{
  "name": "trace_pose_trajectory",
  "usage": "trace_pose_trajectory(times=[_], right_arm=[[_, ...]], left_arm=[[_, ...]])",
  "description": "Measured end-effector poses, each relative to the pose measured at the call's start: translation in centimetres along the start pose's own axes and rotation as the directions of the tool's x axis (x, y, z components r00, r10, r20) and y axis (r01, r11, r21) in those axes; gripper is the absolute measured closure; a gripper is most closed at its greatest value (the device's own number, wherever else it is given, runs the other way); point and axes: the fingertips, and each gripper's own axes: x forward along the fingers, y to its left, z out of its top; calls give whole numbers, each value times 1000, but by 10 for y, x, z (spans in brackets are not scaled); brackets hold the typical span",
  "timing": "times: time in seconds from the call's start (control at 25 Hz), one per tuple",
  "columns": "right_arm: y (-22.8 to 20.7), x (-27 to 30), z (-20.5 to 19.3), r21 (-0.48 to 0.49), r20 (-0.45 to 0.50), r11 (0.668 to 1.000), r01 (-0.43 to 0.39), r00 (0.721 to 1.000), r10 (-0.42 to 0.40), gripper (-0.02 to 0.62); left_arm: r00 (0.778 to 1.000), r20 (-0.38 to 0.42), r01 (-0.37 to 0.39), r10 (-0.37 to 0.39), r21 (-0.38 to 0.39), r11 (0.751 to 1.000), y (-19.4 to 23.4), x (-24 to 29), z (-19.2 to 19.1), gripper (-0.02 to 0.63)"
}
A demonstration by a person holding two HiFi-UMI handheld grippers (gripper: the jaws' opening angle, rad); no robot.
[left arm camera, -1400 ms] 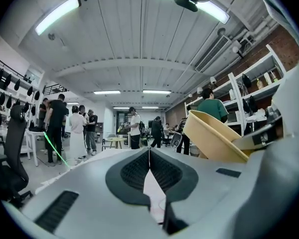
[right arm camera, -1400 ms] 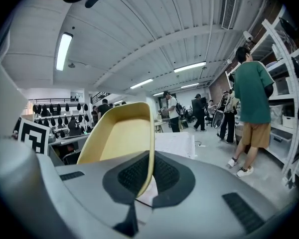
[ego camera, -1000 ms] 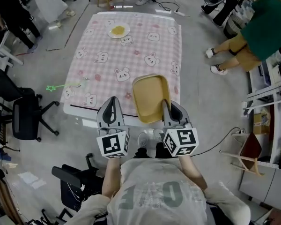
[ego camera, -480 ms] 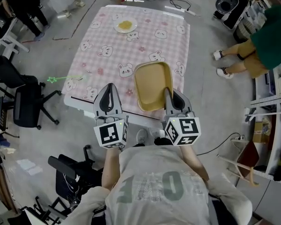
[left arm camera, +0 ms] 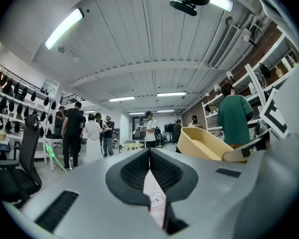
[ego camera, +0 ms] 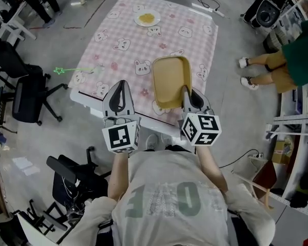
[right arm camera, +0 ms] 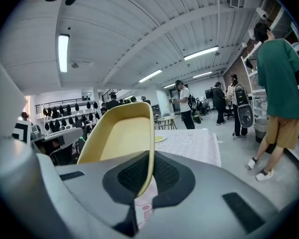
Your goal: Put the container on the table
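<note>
The right tongs [ego camera: 189, 95] [right arm camera: 148, 171] are found pinching the near rim of the yellow container [ego camera: 170, 81] [right arm camera: 117, 138], the thin wall being clamped between the two dark pads. The left tongs [ego camera: 121, 86] [left arm camera: 149, 156] are found pressed together with nothing between them; only a strip of pink cloth is seen below the jaws.

The container is held lengthwise over the near right corner of the counter [ego camera: 128, 40], which is covered by a pink checked cloth with a rabbit print. Whether its base touches the cloth cannot be told. The left tongs are placed over the counter's near edge, left of the container and apart from it.

Against the frame of one second ago, the container's near end, then overhanging the counter's near edge, is now seen wholly within that edge. Both tongs have been carried further over the counter. The grip on the rim is unchanged.

A small plate [ego camera: 147, 18] with yellow food is noted at the counter's far end, well apart from the container. A black office chair [ego camera: 21, 96] stands off the counter's left side. A person in a green top [ego camera: 297, 60] stands off its right side.
</note>
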Motion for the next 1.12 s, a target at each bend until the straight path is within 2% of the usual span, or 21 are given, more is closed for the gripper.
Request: trace_pose_trajectory(times=[0.36, 0.56, 0.8, 1.12], right_arm=[[-22, 50, -25, -34, -148, 998, 46, 988, -50, 563], [-40, 77, -39, 12, -231, 996, 84, 970, -79, 563], [-59, 107, -60, 86, -342, 986, 144, 934, -106, 563], [-79, 136, -82, 80, -467, 978, 193, 874, -135, 563]], left_arm=[[1000, -8, -22, 22, 2, 1000, 4, -7, -5, 578], [999, -12, -36, 36, 6, 999, 7, -10, -6, 578], [998, -18, -56, 56, 11, 998, 13, -13, -5, 578], [998, -39, -56, 58, 39, 998, 11, -19, -9, 578]])
